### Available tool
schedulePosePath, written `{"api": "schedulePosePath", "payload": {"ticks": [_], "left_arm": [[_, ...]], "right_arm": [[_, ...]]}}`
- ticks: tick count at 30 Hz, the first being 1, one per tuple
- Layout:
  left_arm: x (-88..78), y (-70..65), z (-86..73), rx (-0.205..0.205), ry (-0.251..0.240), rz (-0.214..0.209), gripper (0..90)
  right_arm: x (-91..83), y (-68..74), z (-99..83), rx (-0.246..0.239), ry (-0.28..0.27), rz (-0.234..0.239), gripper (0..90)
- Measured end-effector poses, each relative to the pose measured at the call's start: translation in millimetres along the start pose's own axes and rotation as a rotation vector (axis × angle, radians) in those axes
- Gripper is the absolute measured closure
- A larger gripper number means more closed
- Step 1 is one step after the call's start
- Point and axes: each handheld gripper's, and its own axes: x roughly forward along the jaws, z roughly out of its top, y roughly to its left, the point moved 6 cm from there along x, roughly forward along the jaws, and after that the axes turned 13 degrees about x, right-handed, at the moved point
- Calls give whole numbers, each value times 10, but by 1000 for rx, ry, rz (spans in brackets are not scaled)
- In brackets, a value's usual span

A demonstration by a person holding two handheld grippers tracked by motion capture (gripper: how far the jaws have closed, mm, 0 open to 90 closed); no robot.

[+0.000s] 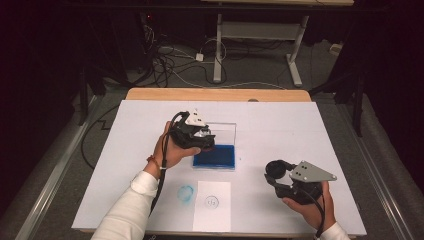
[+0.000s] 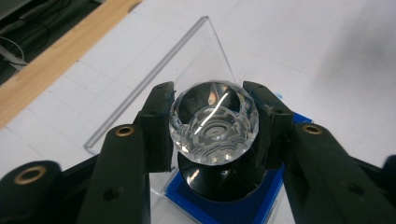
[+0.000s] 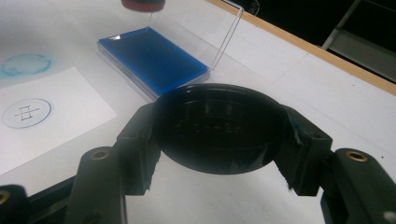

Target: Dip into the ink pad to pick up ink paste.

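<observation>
Stamp (image 2: 214,122), a clear faceted knob over a dark round base, sits clamped between the left tongs (image 2: 212,123) at the centre of the left gripper view, poised over the blue ink pad (image 2: 233,207) in its open clear case (image 1: 220,131), mid-frame in the high view. Lower it flat, I judge, so the face inks evenly, then lift straight up. Right tongs (image 3: 219,130) are closed on the black round cap (image 3: 219,126), at the lower right of the high view; keep it parked. White card (image 1: 212,205) waits bottom centre on the counter (image 1: 300,130).
</observation>
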Motion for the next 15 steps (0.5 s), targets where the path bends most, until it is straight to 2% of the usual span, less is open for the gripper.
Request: {"api": "schedulePosePath", "payload": {"ticks": [3,10,15], "left_arm": [[63,-25,-42,7,20,-7,549],[206,-81,-190,-14,39,-30,549],[283,-130,-238,-12,54,-37,549]], "right_arm": [[-1,5,2,-1,0,-1,387],[20,11,-12,-5,10,-3,387],[21,16,-14,-9,11,-4,387]]}}
